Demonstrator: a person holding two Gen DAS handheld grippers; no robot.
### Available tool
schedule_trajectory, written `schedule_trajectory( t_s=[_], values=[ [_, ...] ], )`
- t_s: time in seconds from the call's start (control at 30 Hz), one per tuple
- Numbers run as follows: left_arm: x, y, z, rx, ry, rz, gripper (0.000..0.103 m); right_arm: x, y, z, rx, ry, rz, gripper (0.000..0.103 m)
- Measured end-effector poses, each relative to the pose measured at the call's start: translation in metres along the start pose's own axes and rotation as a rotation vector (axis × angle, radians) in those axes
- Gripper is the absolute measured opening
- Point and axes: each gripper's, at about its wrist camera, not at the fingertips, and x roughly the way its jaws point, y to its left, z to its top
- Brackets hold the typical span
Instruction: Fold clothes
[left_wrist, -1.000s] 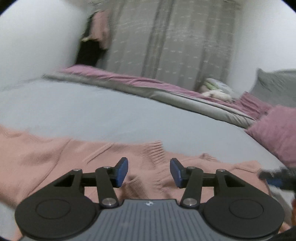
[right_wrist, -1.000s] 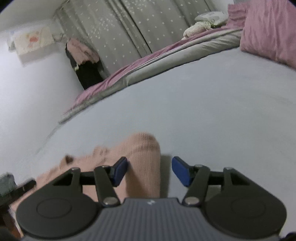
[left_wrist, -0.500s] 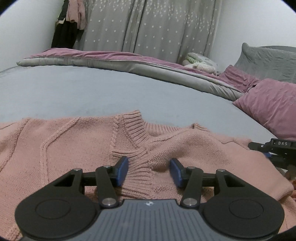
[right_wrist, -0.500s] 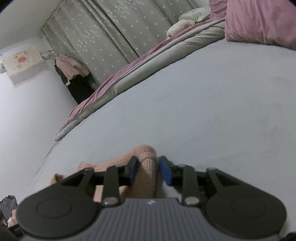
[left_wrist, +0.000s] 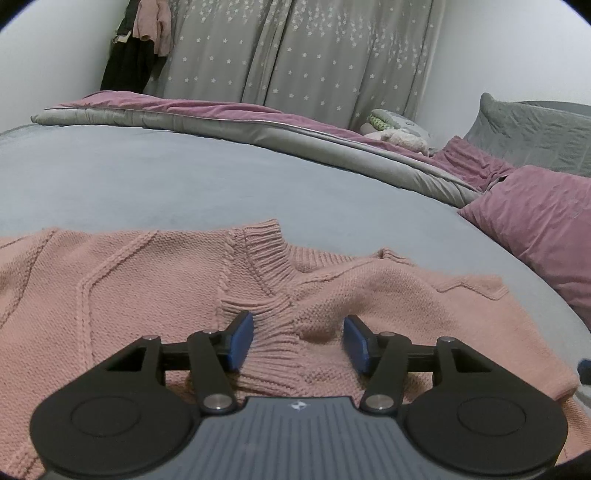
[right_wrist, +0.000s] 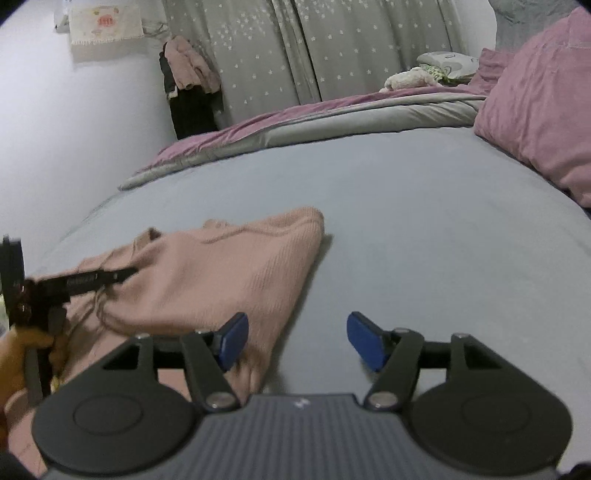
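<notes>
A pink knitted sweater (left_wrist: 155, 288) lies spread on the grey bed sheet (left_wrist: 177, 184), its ribbed collar (left_wrist: 266, 251) pointing away from me. My left gripper (left_wrist: 297, 343) hovers open just over the collar area, nothing between its blue pads. In the right wrist view the same sweater (right_wrist: 229, 273) shows a sleeve folded over its body, its right edge running toward me. My right gripper (right_wrist: 297, 341) is open above that edge, left pad over knit, right pad over bare sheet. The left gripper's tool (right_wrist: 74, 284), held by a hand, appears at the left.
A rolled grey and purple duvet (left_wrist: 280, 129) runs along the far side of the bed. Purple pillows (left_wrist: 535, 218) and a grey pillow (left_wrist: 532, 136) sit at the right. Star-print curtains (left_wrist: 317, 55) and hanging clothes (left_wrist: 140, 40) stand behind. Bare sheet lies right of the sweater.
My right gripper, shut on the sleeve cuff half a second ago, has opened and let the sleeve lie on the sweater. The left gripper edged closer to the collar, still open.
</notes>
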Motion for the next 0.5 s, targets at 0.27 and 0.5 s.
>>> schedule_trajectory(
  t_s=[0.27, 0.5],
  values=[
    [0.0, 0.001, 0.0, -0.007, -0.001, -0.006, 0.055, 0.012, 0.03, -0.012, -0.111, 0.052, -0.036, 0.059],
    [0.0, 0.001, 0.001, -0.007, -0.001, -0.008, 0.055, 0.033, 0.052, -0.017, -0.208, 0.032, -0.138, 0.027]
  ],
)
